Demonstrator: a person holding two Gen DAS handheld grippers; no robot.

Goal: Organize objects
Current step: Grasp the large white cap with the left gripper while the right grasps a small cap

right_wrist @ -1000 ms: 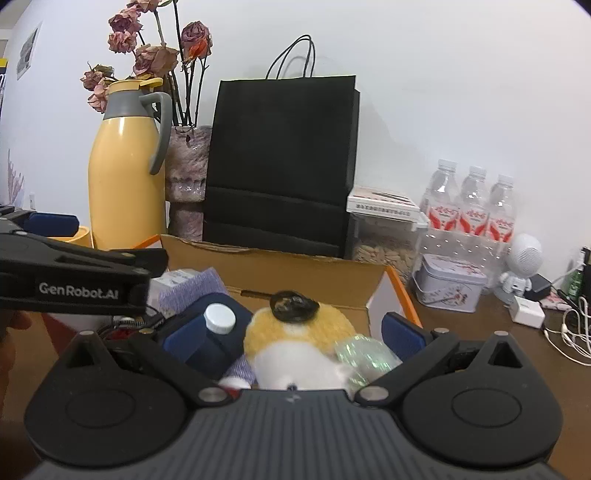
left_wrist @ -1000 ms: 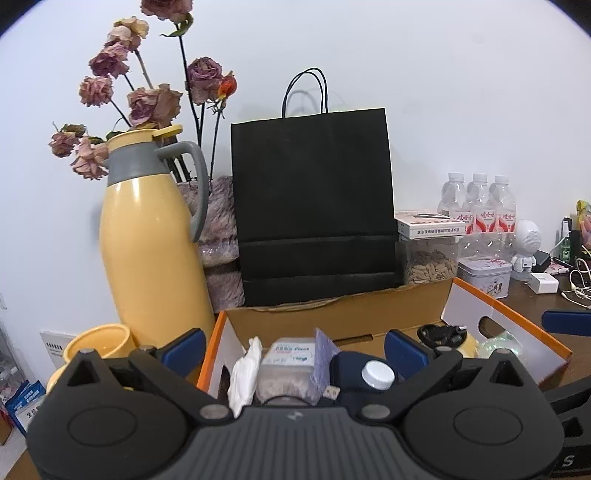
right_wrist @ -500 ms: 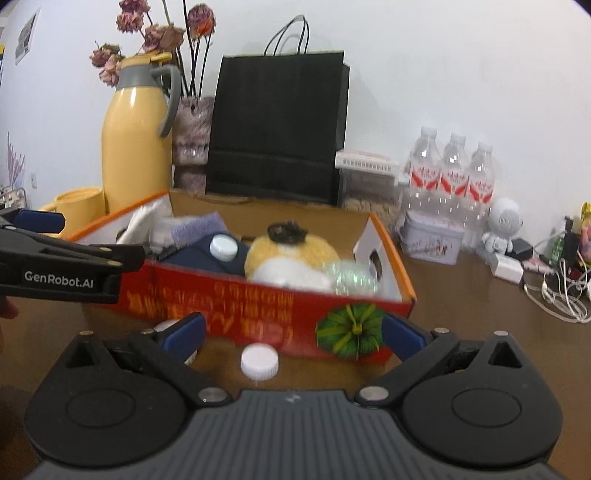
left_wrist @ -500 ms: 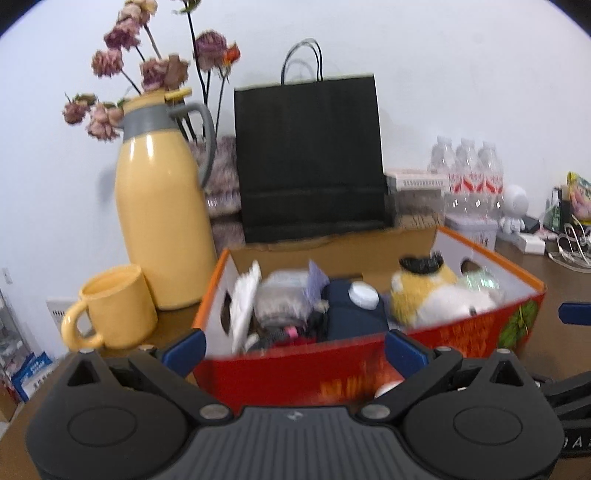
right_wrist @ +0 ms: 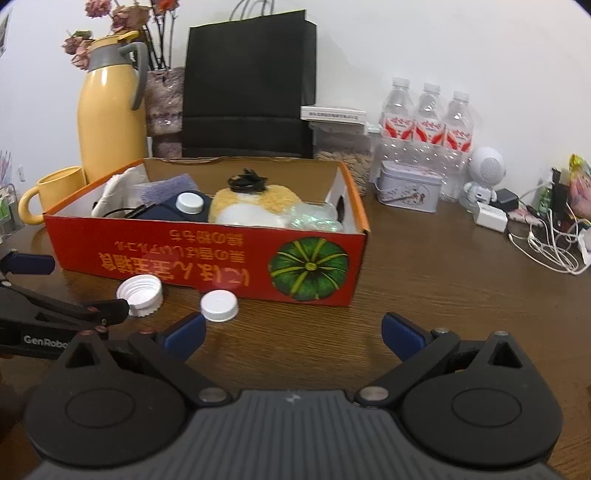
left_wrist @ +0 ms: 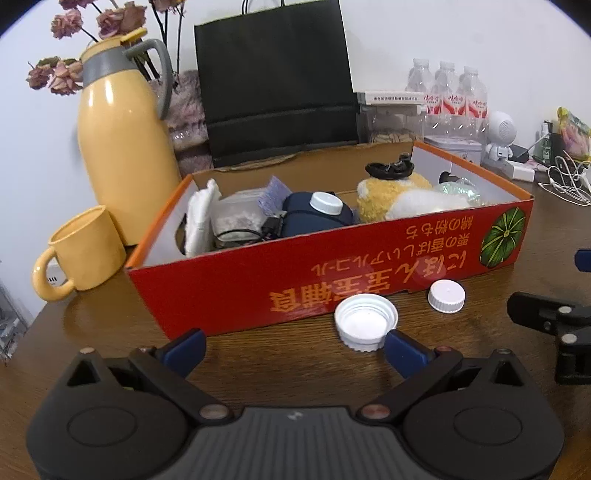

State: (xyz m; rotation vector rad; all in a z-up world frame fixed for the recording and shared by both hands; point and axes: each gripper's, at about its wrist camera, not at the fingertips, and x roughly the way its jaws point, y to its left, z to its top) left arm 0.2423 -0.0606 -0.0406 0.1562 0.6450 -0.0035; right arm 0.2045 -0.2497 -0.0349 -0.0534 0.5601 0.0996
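Red box [left_wrist: 332, 273], two caps [left_wrist: 365, 325] at front edge

Box [left_wrist: 332, 280] contents partly hidden behind front wall; flowers [right_wrist: 122, 14] cropped at top.

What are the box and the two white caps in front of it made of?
Box: looks like cardboard, with a brown raw inside and a glossy red printed outside. Caps, the wide one and the small one: likely plastic, matte white with ribbed rims.
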